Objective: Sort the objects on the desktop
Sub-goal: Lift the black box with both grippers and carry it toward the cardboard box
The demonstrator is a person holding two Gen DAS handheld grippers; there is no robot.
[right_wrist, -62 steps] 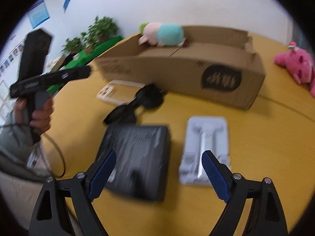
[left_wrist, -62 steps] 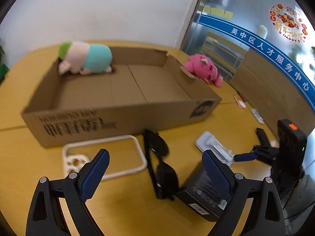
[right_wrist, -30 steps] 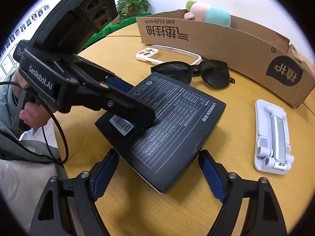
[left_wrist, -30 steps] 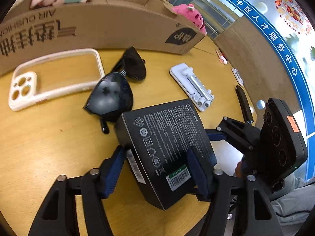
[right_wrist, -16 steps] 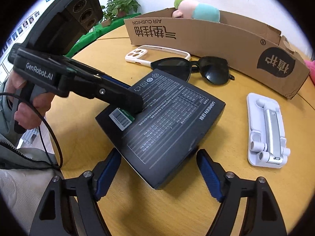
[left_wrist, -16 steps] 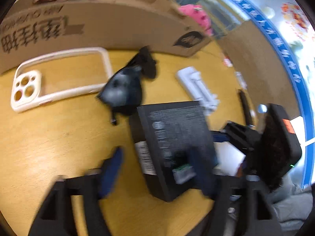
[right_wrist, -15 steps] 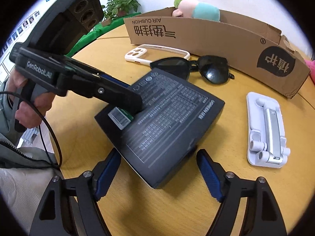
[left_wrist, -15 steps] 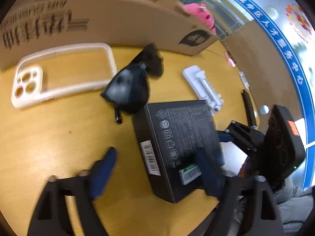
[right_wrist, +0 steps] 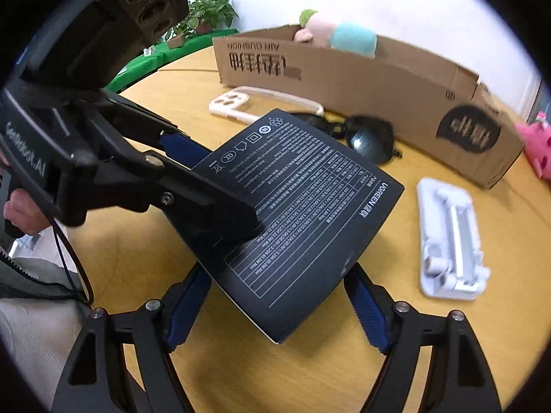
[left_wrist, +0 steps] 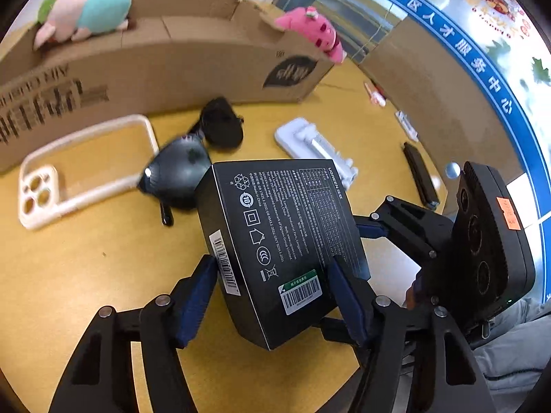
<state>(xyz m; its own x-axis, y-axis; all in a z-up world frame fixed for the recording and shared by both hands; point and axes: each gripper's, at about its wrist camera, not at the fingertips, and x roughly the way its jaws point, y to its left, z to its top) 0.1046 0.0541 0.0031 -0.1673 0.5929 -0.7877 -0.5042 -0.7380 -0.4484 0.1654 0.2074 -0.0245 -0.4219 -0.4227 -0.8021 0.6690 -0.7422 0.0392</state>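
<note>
A black product box (left_wrist: 292, 227) with white print is tilted up off the yellow table (left_wrist: 86, 275). My left gripper (left_wrist: 272, 265) has it between its blue pads; the jaws are closing and both pads press on the box's sides. In the right wrist view the left gripper's finger (right_wrist: 206, 199) lies across the black box (right_wrist: 303, 213). My right gripper (right_wrist: 277, 275) is open, and the box's near corner hangs between its fingers without clear contact. Black sunglasses (left_wrist: 186, 172), a white phone case (left_wrist: 86, 172) and a white phone stand (left_wrist: 310, 144) lie on the table.
A long open cardboard box (left_wrist: 172, 69) stands behind them, with a green and pink plush (left_wrist: 86, 13) in its left end. A pink plush (left_wrist: 310, 31) sits by its right end. A black bar (left_wrist: 420, 175) and small markers (left_wrist: 375, 94) lie near the table's right edge.
The left jaws widened around the flat-lying black box, then closed in on it. The box now sits tilted and raised off the table. The right gripper has barely moved.
</note>
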